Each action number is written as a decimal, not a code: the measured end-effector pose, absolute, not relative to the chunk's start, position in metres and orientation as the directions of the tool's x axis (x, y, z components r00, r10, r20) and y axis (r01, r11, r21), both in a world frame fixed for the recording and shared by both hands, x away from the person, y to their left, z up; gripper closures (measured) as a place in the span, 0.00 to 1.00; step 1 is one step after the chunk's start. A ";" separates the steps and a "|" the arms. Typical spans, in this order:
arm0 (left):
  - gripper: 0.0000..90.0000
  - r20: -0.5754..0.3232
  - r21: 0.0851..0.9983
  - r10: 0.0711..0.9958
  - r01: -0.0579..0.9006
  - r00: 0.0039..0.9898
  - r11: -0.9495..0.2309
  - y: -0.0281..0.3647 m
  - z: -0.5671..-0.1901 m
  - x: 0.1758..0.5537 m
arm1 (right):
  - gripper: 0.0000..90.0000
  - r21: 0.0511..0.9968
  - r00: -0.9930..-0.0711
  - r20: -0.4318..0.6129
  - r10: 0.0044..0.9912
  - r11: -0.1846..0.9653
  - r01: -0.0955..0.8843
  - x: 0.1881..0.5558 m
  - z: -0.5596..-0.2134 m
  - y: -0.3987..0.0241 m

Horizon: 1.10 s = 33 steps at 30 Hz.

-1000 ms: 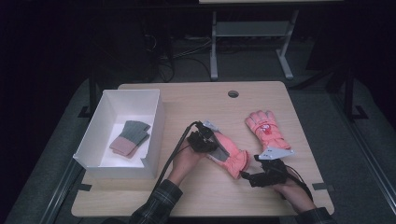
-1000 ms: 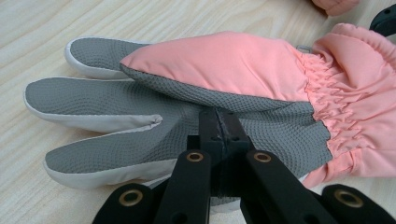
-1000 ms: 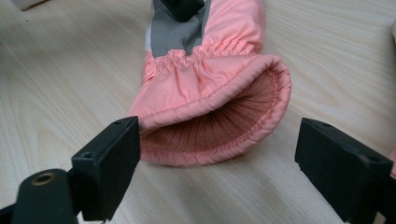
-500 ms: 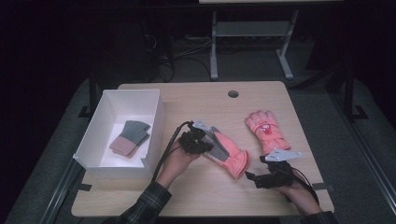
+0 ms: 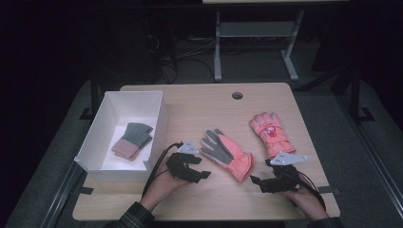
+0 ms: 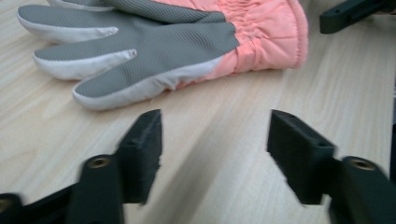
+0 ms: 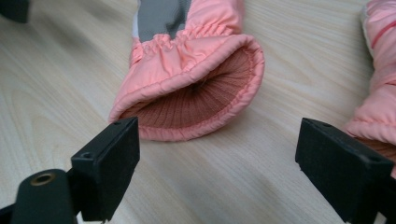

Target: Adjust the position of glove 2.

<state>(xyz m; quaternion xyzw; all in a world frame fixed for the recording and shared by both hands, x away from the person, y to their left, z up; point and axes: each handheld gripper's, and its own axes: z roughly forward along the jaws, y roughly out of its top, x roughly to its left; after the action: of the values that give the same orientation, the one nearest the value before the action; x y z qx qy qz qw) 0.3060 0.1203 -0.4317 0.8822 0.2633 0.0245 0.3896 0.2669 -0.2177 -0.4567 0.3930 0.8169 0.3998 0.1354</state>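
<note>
glove (image 5: 225, 153) | on table, just ahead of left claw (image 5: 194, 167) | jaws just opened, empty

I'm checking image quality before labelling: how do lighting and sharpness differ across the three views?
High view: dim, room behind nearly black, lit table soft but readable. Left gripper view: bright, glove fairly sharp, left claw blurred up close. Right gripper view: bright, glove cuff sharp, right claw slightly soft.

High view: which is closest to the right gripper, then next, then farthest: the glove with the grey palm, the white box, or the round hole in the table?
From the right gripper:
1. Glove with the grey palm, just up and left of it.
2. White box, across at the table's left edge.
3. Round hole, near the table's far edge. It and the box's near corner are almost too close to call.
</note>
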 end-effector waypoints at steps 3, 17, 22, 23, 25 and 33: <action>0.28 -0.152 0.718 0.488 0.435 0.860 -0.543 0.126 -0.434 0.300 | 0.15 0.742 -0.640 0.110 0.760 0.365 0.562 0.267 -0.456 -0.220; 0.16 -0.139 0.719 0.497 0.432 0.857 -0.544 0.129 -0.444 0.296 | 0.10 0.737 -0.622 0.078 0.779 0.375 0.563 0.270 -0.439 -0.225; 0.16 -0.135 0.722 0.493 0.426 0.860 -0.545 0.126 -0.443 0.294 | 0.12 0.740 -0.601 0.090 0.795 0.350 0.574 0.278 -0.432 -0.230; 0.16 -0.134 0.721 0.490 0.424 0.861 -0.548 0.126 -0.444 0.293 | 0.14 0.742 -0.598 0.098 0.796 0.342 0.577 0.280 -0.430 -0.231; 0.16 -0.132 0.719 0.488 0.422 0.863 -0.551 0.124 -0.444 0.293 | 0.15 0.750 -0.594 0.097 0.799 0.333 0.572 0.283 -0.428 -0.233; 0.16 -0.138 0.719 0.483 0.423 0.865 -0.551 0.124 -0.444 0.293 | 0.21 0.762 -0.558 0.102 0.823 0.296 0.576 0.302 -0.415 -0.241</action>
<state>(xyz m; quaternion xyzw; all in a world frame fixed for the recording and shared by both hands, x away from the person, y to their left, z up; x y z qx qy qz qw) 0.2929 0.1239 -0.4443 0.8798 0.2574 0.0378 0.3978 0.3018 -0.2413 -0.4145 0.4429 0.7897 0.3945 0.1569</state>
